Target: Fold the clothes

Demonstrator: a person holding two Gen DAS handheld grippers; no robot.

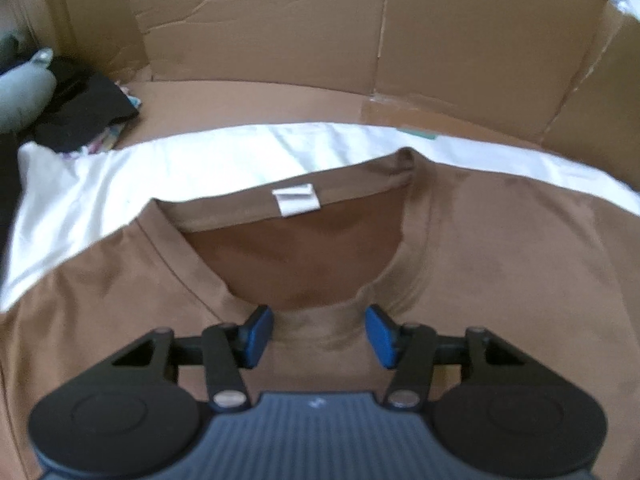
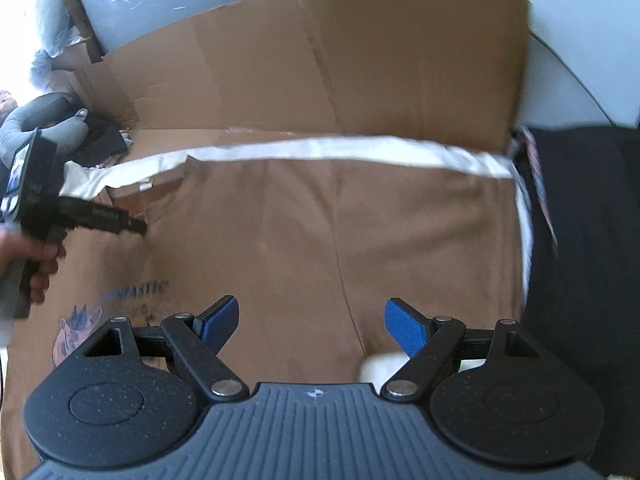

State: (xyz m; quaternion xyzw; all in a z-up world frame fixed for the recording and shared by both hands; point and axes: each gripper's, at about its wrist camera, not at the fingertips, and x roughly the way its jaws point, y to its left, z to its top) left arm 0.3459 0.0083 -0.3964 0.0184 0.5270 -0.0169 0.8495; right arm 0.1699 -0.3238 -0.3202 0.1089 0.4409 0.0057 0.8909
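Cardboard walls ring the work surface, with one white sheet spread beneath one brown shirt. Two grippers are in play. In the left wrist view the left gripper hangs over the front of the shirt's collar, its jaws parted; a puckered bit of collar lies between the blue pads, though whether they touch it is hard to tell. One white label sits beyond the jaws on the far collar edge. The right gripper stands wide open with nothing between its jaws, above the shirt's plain side. Only the right wrist view shows the shirt's printed picture, partly hidden behind the gripper body, and a hand holding the other gripper, cut off at the frame edge. A dark heap of clothes lies far left, blurred.
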